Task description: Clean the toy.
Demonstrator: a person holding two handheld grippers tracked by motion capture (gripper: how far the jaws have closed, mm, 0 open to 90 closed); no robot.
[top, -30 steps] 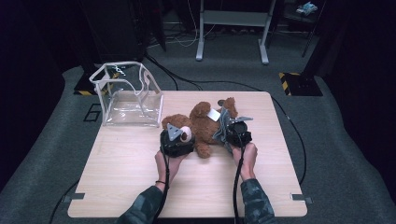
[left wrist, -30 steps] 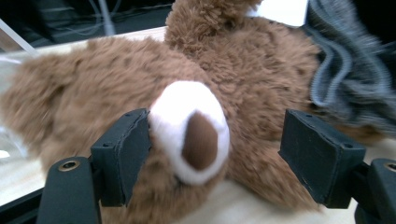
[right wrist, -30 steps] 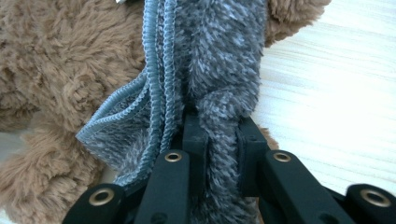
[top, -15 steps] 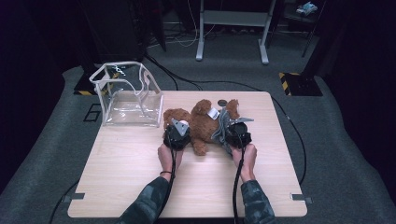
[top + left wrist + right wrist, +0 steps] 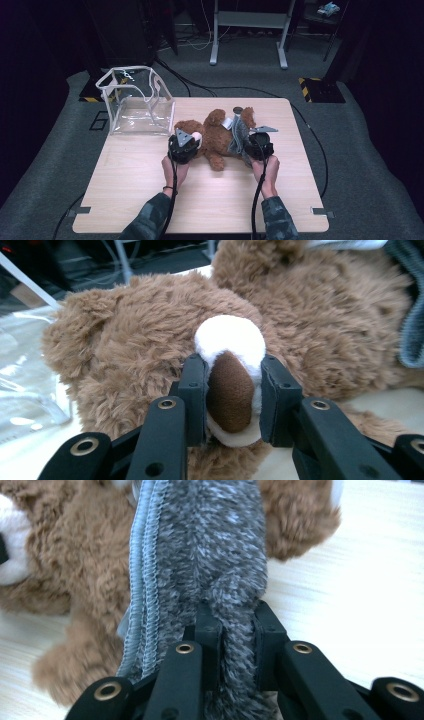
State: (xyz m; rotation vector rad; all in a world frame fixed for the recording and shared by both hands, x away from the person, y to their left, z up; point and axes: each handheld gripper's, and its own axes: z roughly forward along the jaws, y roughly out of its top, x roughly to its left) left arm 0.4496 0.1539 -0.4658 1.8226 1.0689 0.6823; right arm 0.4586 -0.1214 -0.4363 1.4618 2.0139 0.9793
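Note:
A brown teddy bear point(image 5: 216, 136) lies on its back across the middle of the wooden table point(image 5: 150, 190), head toward the left. My left gripper point(image 5: 183, 145) is shut on the bear's white muzzle and brown nose point(image 5: 231, 390). A grey fuzzy garment point(image 5: 239, 134) with a pale stitched hem point(image 5: 140, 580) is wrapped around the bear's body. My right gripper point(image 5: 256, 145) is shut on a fold of that grey fabric point(image 5: 235, 645), with the bear's leg point(image 5: 300, 515) behind it.
A clear plastic bag point(image 5: 136, 102) with white trim stands open at the table's back left, just beyond the bear's head. A small dark disc point(image 5: 238, 109) lies behind the bear near the far edge. Cables trail from both grippers to the floor.
Both grippers and the bear have shifted slightly away from the person and toward the clear bag. Both grips have stayed shut.

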